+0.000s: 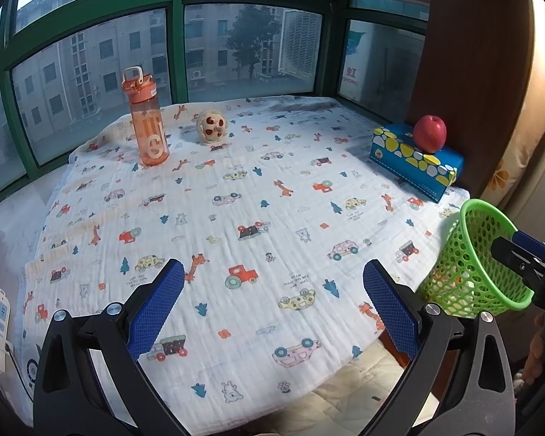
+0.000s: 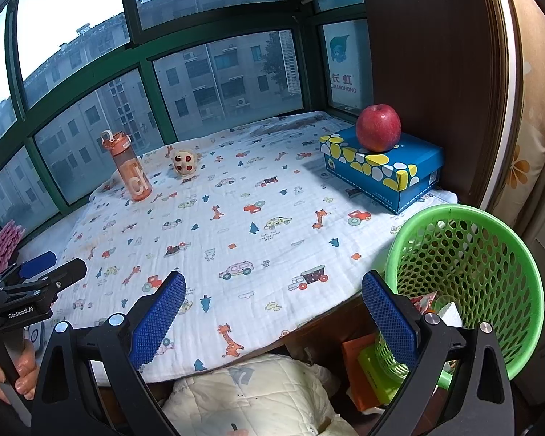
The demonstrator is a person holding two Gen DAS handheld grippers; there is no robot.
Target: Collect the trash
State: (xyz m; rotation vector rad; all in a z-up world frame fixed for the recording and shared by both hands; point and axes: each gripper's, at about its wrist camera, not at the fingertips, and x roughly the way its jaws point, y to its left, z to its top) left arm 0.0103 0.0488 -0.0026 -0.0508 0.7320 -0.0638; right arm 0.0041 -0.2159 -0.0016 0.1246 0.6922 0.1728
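A green mesh basket (image 2: 490,276) stands at the table's front right edge; it also shows in the left wrist view (image 1: 479,254). Crumpled paper scraps (image 2: 443,309) lie in its bottom. My left gripper (image 1: 272,290) is open and empty above the front of the printed cloth (image 1: 272,196). My right gripper (image 2: 272,298) is open and empty over the table's front edge, its right finger (image 2: 388,312) just left of the basket. Each gripper shows at the edge of the other view, the left (image 2: 40,272) and the right (image 1: 519,254).
An orange water bottle (image 1: 145,123) and a small plush toy (image 1: 211,126) stand at the back by the window. A red apple (image 2: 378,128) rests on a blue box (image 2: 385,170) at the right. Bedding (image 2: 250,396) lies below the table edge.
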